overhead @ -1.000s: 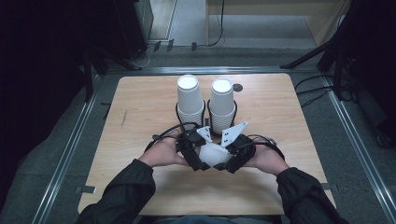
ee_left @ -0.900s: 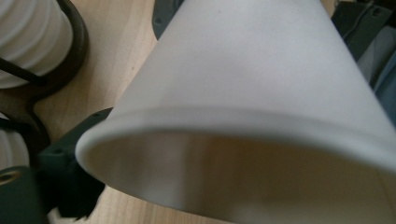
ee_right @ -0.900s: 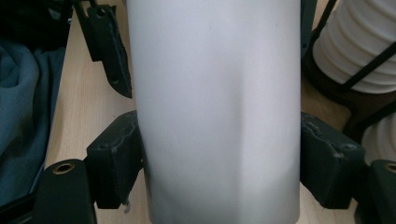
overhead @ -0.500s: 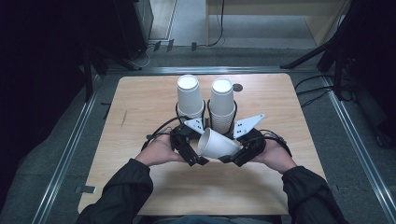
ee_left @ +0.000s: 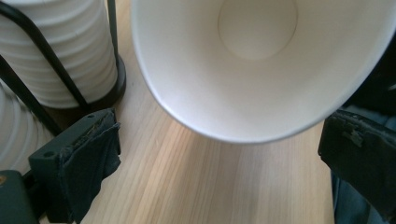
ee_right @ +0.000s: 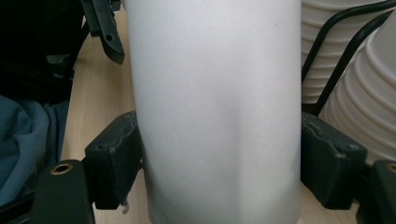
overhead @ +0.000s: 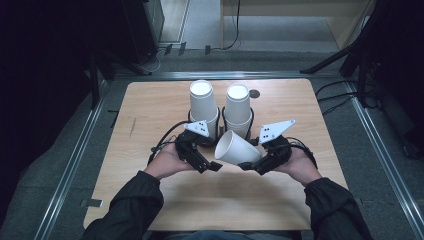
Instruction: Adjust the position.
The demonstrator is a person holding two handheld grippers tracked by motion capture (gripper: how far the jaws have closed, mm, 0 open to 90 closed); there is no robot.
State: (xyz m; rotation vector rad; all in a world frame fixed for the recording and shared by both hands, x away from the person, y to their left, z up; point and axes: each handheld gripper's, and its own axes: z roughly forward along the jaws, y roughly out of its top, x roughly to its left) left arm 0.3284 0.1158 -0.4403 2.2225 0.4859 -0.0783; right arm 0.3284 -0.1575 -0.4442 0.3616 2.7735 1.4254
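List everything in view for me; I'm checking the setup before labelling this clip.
Loose paper cup: one, white, on its side between the hands, clamped by the right gripper.
Cup stacks: two, white, upside down in black wire holders at mid table.
Table: one, light wood.
Dark round spot: one, on the table right of the stacks.
Left gripper: black, jaws open, facing the cup's mouth.
Right gripper: black, shut on the cup's wall.
Sleeves: two, dark, at the bottom edge.
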